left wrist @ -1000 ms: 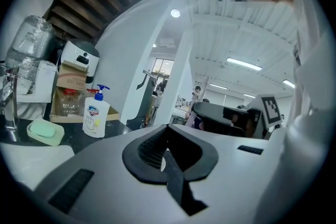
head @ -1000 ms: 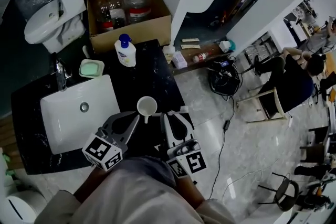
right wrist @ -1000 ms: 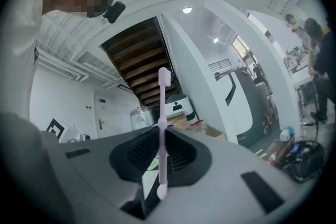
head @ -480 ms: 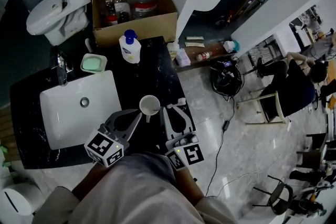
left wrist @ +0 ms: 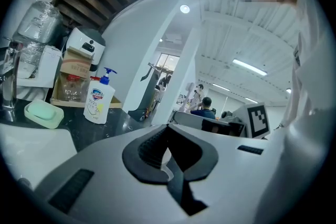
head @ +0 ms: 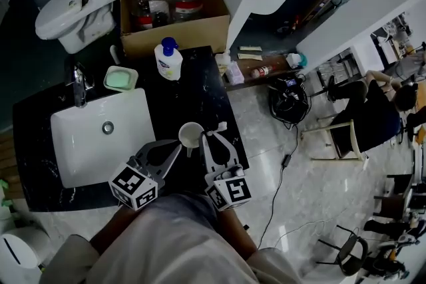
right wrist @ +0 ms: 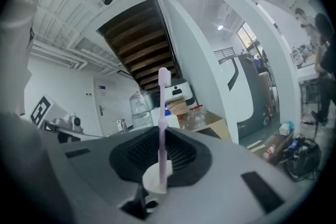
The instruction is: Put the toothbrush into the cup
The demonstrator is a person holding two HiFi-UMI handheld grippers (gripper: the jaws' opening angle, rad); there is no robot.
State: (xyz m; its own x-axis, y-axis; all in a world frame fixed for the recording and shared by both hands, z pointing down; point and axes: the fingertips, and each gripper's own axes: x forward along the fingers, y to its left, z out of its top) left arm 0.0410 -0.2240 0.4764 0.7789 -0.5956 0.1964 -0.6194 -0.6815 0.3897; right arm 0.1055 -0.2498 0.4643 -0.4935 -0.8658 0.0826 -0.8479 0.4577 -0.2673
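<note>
A white cup [head: 190,134] stands on the black counter [head: 200,93] to the right of the sink. My left gripper [head: 178,149] reaches it from the near side, shut on its handle; a white sliver of cup [left wrist: 167,158] shows between the pads. My right gripper [head: 211,134] is just right of the cup, shut on a pale pink toothbrush [right wrist: 163,128]. The toothbrush stands upright between the jaws, bristles on top. Its head [head: 221,125] pokes out beyond the jaw tips beside the cup. The cup [right wrist: 155,180] shows low between the right jaws.
The white sink [head: 100,136] with its faucet [head: 78,84] fills the counter's left. A green soap dish [head: 120,78] and a hand-wash bottle [head: 168,60] stand at the back. A cardboard box of bottles [head: 173,6] and a toilet [head: 66,10] lie beyond. The counter's right edge drops to the floor.
My right gripper has moved left and forward with the toothbrush, closing in on the cup. The left gripper has stayed at the cup.
</note>
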